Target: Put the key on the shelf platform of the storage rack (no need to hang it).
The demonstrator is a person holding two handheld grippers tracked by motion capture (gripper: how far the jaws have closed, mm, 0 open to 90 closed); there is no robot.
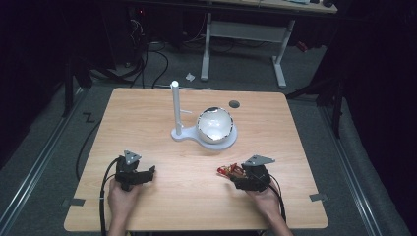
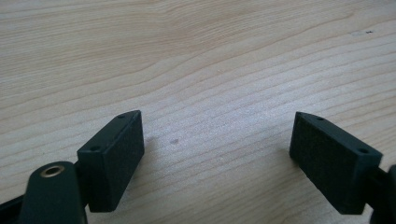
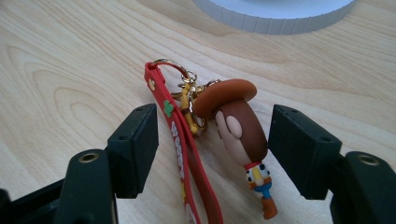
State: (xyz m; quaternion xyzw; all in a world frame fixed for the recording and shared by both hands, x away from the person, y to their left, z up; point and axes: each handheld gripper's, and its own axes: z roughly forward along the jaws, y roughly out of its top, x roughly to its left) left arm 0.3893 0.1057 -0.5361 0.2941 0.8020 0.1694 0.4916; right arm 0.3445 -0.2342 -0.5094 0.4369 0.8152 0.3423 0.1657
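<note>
The right gripper (image 3: 212, 149), jaws spread, straddles the cowboy keychain (image 3: 233, 126) on the table (image 1: 162, 206), seemingly about to clench; the left gripper (image 2: 217, 154) rests released, holding nothing

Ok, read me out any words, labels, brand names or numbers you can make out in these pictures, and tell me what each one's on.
Red strap of the keychain between the right gripper's open jaws: raised yellowish lettering runs along it, seen too edge-on and blurred to read.
Cowboy figure on the same keychain: no text.
Wooden table, white stand with its shiny bowl, left gripper: no text or labels.
</note>
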